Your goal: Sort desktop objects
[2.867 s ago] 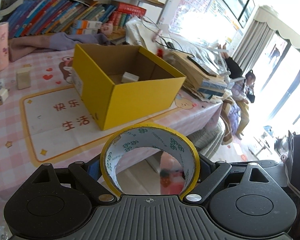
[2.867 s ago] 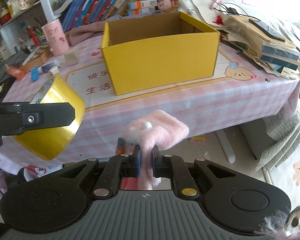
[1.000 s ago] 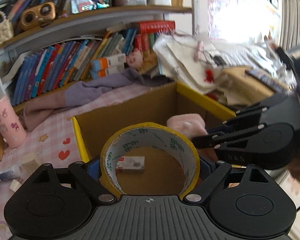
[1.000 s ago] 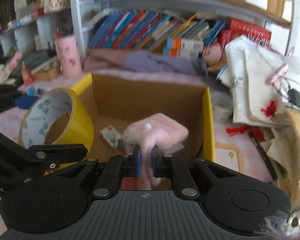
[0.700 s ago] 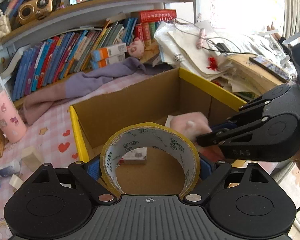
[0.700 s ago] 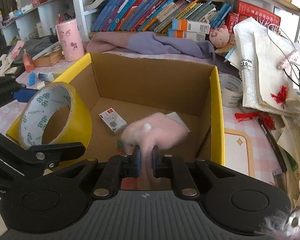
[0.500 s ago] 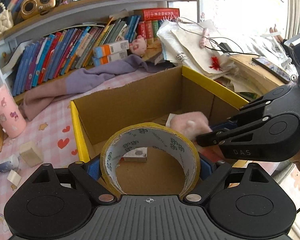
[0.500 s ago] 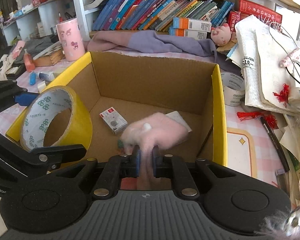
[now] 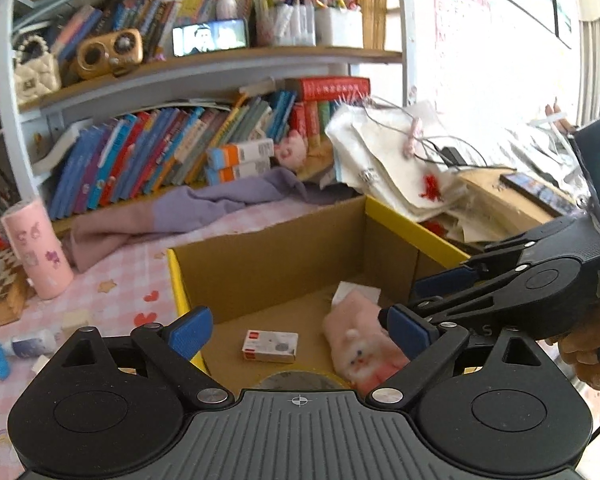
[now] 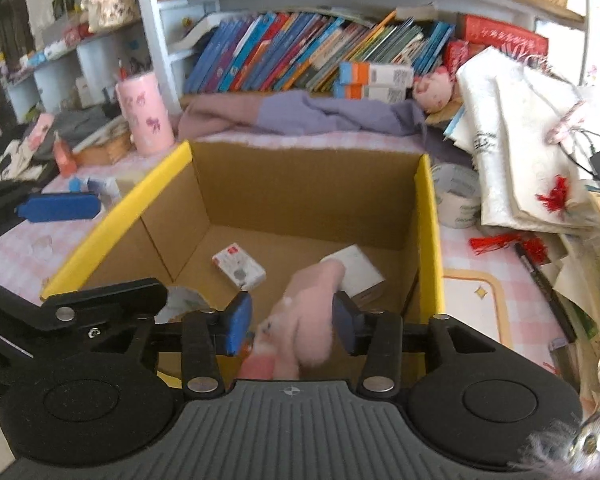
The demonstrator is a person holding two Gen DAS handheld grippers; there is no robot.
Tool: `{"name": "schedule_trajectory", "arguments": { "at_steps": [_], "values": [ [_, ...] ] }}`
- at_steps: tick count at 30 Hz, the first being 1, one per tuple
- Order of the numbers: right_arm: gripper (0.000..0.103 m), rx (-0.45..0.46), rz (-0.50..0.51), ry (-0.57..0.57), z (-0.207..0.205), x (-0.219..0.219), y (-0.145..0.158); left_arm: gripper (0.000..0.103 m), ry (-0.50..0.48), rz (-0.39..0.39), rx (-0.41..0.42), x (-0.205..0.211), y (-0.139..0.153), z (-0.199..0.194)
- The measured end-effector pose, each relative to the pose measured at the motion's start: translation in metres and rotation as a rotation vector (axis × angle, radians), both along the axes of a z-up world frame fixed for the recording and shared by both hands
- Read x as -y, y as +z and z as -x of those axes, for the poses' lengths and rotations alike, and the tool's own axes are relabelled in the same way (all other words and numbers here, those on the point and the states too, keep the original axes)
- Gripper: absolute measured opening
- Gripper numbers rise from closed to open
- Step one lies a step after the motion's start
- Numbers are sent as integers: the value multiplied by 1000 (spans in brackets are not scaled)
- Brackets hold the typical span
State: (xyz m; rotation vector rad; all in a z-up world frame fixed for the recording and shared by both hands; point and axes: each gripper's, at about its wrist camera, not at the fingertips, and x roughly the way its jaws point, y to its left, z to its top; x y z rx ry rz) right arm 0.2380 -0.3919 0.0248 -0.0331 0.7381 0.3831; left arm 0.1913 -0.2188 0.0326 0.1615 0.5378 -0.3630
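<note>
A pink-checked table [image 9: 120, 288] carries the yellow box [image 10: 300, 208] and pink cup [image 9: 38, 254].

Plush toy [image 10: 307, 320], small carton [image 10: 239, 266] in box [image 10: 112, 216], cup [image 10: 146, 114] behind-left

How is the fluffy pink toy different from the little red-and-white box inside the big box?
The pink toy is fuzzy and lumpy; the little red-and-white box is flat with sharp corners. The pink toy looks bigger. It sits between the right tongs, whose jaws are opening; the little red-and-white box lies alone. Both are inside the yellow carton.
</note>
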Motion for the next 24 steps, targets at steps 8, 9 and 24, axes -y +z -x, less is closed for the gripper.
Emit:
{"name": "schedule_trajectory", "arguments": {
  "at_steps": [8, 9, 24],
  "values": [
    [44, 24, -39, -54, 23, 11, 10, 96, 53, 36, 6, -11, 10, 26],
    [45, 24, -45, -59, 26, 12, 10, 96, 63, 42, 8, -13, 12, 29],
    [51, 91, -27, -183, 79, 10, 19, 96, 104, 119, -29, -41, 5, 65]
  ]
}}
